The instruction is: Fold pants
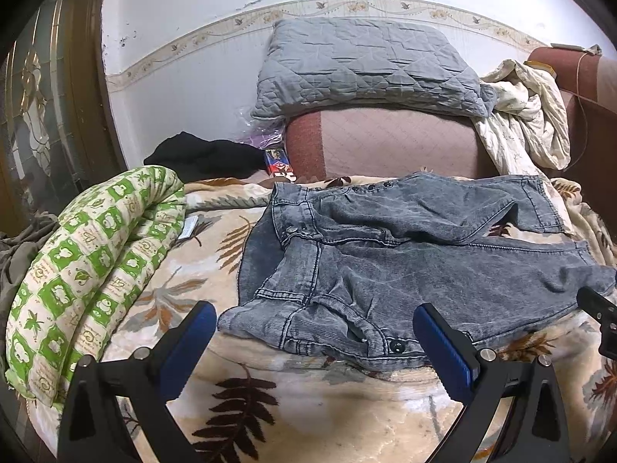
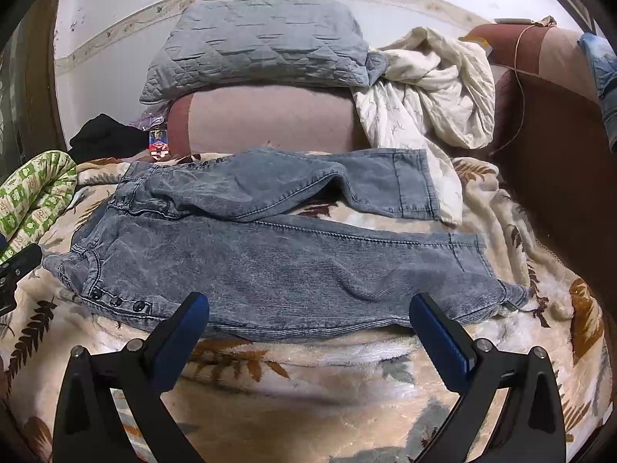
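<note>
**Pants laid out, nothing gripped**

Left gripper [image 1: 314, 332] and right gripper [image 2: 308, 322] hover spread and empty at the bed's [image 2: 308, 378] near edge. The pants [image 2: 270, 266] lie mid-bed, legs splayed; pinching one layer risks a skewed fold.

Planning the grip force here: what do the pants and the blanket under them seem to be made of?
The pants look like washed grey-blue corduroy or ribbed denim: fine ridges, mottled fading, metal snaps. The blanket looks like plush fleece: fuzzy, slightly shiny pile with printed leaves. Both seem soft and pliable.
</note>
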A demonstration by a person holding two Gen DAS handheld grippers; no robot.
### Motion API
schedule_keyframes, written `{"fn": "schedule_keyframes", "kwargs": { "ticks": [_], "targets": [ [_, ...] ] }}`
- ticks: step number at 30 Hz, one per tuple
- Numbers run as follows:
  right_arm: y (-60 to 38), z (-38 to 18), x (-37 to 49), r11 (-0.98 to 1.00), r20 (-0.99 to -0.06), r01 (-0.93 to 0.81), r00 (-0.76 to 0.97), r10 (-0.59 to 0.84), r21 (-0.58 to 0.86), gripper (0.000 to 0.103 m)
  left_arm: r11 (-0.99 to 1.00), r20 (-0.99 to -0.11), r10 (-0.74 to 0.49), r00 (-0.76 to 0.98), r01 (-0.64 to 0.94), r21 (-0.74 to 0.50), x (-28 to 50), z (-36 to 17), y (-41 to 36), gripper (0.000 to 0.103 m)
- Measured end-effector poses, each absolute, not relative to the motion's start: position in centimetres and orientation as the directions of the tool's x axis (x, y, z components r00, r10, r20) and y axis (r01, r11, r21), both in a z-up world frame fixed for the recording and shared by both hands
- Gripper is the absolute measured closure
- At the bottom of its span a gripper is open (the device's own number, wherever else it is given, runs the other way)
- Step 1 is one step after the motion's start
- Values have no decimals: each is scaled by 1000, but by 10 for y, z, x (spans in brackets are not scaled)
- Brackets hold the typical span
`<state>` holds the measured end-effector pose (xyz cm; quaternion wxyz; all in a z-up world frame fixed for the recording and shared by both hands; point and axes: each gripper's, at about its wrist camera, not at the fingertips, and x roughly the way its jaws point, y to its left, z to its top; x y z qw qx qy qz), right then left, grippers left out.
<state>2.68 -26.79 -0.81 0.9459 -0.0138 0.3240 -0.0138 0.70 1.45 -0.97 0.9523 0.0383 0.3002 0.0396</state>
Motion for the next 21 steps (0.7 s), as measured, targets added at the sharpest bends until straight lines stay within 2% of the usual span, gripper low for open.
{"fn": "schedule_keyframes", "kwargs": {
  "ticks": [21],
  "targets": [
    [-266, -9, 27, 999, -617, 14, 787, -28, -29, 0, 992, -570, 111, 814, -60, 108, 9, -12, 15, 0]
  ]
}}
